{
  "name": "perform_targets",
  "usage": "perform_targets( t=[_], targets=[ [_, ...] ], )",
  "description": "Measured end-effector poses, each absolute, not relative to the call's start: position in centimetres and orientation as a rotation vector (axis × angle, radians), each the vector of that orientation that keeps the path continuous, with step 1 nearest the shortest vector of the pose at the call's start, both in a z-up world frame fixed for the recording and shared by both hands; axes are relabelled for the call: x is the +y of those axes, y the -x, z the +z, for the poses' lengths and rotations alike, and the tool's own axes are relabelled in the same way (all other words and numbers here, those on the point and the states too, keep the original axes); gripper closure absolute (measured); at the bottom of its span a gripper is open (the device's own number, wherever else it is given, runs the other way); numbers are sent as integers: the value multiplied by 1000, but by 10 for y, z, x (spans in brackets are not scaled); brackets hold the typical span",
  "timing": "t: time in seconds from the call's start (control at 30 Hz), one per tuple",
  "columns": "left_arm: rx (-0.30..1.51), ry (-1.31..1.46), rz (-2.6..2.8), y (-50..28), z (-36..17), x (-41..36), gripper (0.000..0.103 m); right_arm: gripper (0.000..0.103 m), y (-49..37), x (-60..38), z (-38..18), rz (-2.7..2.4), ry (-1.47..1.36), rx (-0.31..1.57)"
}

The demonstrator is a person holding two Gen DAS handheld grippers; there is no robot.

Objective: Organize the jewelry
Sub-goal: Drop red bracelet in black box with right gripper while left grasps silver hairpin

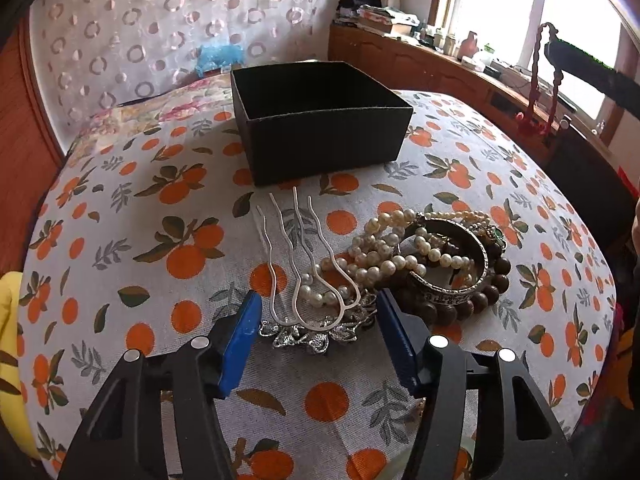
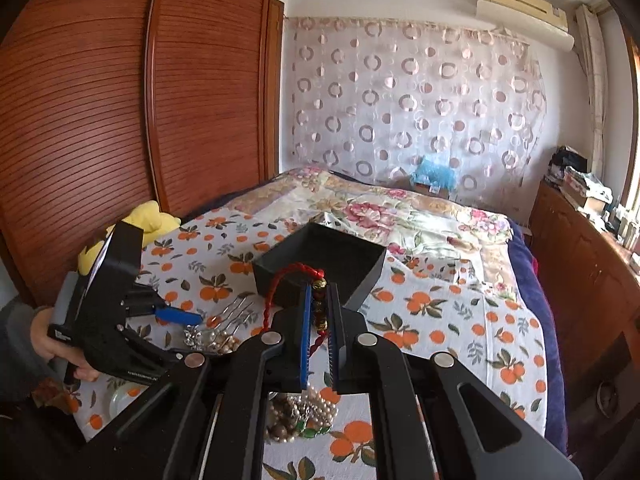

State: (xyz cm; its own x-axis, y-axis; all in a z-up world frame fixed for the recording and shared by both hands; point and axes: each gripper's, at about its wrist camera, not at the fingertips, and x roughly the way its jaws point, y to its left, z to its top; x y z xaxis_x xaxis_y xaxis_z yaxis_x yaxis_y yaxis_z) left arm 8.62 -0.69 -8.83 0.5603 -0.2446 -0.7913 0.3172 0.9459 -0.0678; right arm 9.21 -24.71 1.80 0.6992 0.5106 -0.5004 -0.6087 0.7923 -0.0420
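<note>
Orange-print cloth (image 1: pixel 120 208) covers the bed; black box (image 1: pixel 320 120) at 12 o'clock. Left gripper (image 1: pixel 316 316) fingers apart; right gripper (image 2: pixel 320 312) clamps the red cord bracelet (image 2: pixel 288 280).

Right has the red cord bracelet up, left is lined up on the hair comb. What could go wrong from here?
1. The hair comb lies partly over the pearl strand, so a lift by the open left gripper may drag pearls along.
2. The red cord bracelet hangs loose from the right gripper; its loop could catch the black box rim, not drop inside.
</note>
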Motion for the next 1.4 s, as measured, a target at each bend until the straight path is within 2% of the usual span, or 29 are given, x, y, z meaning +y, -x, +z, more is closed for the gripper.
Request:
perform_targets(
  t=[0.57, 0.9, 1.17, 1.2, 1.23, 1.3, 1.4],
  targets=[
    [803, -58, -317, -72, -56, 3, 47, 95, -133, -236, -7, 586, 222, 557],
    [731, -65, -303, -100, -26, -4, 47, 95, -187, -207, -2, 581, 227, 551],
    [722, -61, -270, -135, -15, -2, 47, 94, -227, -191, -23, 623, 189, 649],
    [723, -61, -267, -138, -15, -2, 47, 93, -230, -191, -26, 623, 185, 662],
    [723, -62, -264, -143, -14, -3, 47, 83, -233, -191, -30, 627, 177, 677],
    [725, -67, -260, -151, -13, -5, 47, 69, -236, -194, -34, 633, 155, 688],
    [729, -72, -256, -164, -14, -9, 47, 69, -234, -203, -36, 626, 137, 692]
  ],
)
